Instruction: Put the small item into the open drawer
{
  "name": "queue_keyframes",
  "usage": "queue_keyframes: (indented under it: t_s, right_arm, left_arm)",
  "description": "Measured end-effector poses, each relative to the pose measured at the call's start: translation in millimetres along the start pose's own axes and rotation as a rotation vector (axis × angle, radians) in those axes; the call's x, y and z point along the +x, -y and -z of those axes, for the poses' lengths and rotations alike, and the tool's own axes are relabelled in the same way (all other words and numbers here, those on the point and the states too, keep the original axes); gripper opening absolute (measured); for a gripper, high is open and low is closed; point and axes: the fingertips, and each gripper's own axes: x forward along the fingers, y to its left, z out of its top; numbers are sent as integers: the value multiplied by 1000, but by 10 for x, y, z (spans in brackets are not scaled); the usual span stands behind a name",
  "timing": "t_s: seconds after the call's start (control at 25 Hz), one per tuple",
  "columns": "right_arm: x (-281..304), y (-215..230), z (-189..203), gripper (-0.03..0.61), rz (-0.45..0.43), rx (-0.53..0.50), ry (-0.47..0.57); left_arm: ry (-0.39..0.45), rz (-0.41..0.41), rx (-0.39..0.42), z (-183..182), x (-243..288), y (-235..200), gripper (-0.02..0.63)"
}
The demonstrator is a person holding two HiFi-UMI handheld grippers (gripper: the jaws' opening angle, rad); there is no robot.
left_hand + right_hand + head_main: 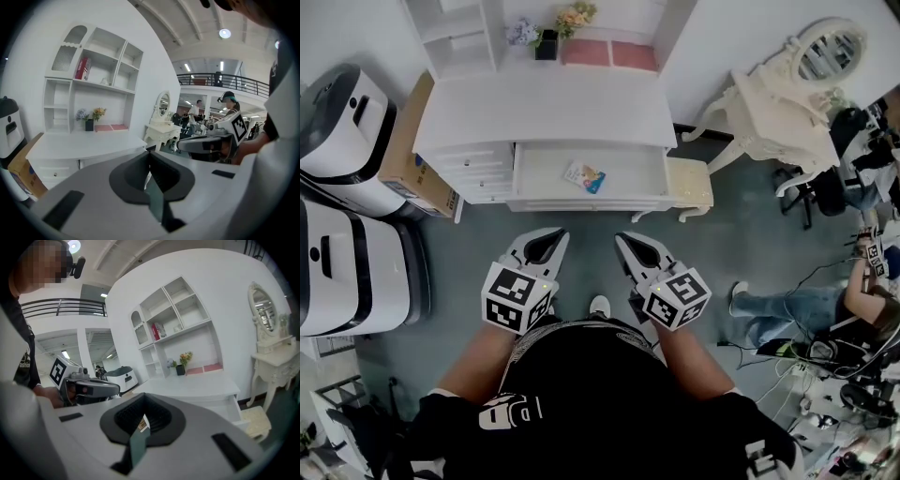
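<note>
The white open drawer (630, 169) takes entry from above; 1 small colourful packet (584, 175) lies near its middle. A cream stool (688, 183) stands just beside its right end.

The desk (544, 103) and its open drawer (544, 167) look like smooth white-painted wood with a soft sheen, the packet (584, 176) inside is glossy print, the box (411, 150) matt brown cardboard, the floor (741, 253) dull grey-green.

Two white machines (349, 272) at left, cardboard box (417, 155) just beside the upper one. Dark pot (547, 47) of flowers (575, 17) beside pink mat (609, 52). Cream vanity (778, 112) with oval mirror (830, 52) at right (small stool (689, 184) near its legs). Seated person (792, 305), cables (797, 367) on floor (469, 246).
</note>
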Motion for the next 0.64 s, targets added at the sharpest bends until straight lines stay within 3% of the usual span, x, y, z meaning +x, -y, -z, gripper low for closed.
queue_keyframes:
  t_s: [0.64]
  right_arm:
    - [13, -27, 2, 6, -7, -20, -21]
  left_arm:
    - [-8, 6, 10, -20, -42, 6, 14]
